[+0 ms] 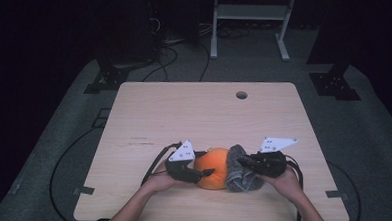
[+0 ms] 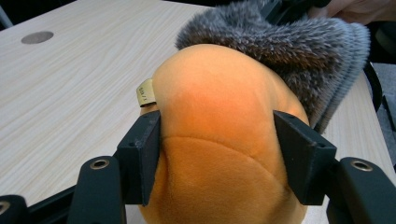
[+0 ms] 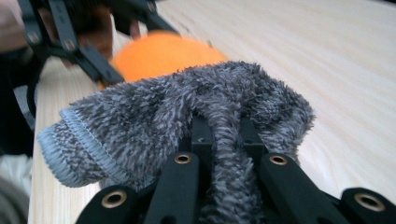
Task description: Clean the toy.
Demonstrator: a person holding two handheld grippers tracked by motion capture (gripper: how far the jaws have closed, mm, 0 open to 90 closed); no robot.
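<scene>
Near edge of the pale wooden table (image 1: 184, 110), seen from the high view, left to right.

Left hand (image 1: 157, 181) comes in from the bottom and carries the left gripper (image 1: 196, 166), grey three-cornered plate on top, cable trailing back toward the person. It points right, into the orange plush toy (image 1: 214, 166). In the left gripper view the two black jaws stand about half open, one on each flank of the orange plush toy (image 2: 219, 140), pads pressed against the fabric on both sides. A seam runs across the plush between the jaws. A small tan tag (image 2: 146, 93) sticks out of the plush just above the left-hand jaw.

The plush sits on the table near the front edge, about midway along it, between the two grippers. Its right side touches the grey fuzzy cloth (image 1: 239, 168), which is bunched against it and partly draped over it; in the left gripper view the grey fuzzy cloth (image 2: 285, 46) rises behind and to the right of the plush.

Right gripper (image 1: 247, 163) points left, held by the right hand (image 1: 286, 182). In the right gripper view its jaws are closed tight, with a fold of the grey fuzzy cloth (image 3: 154, 121) pinched between them. The cloth's stitched hem hangs to the left; the orange plush toy (image 3: 163, 53) and the left gripper's black frame show blurred beyond it.
</scene>
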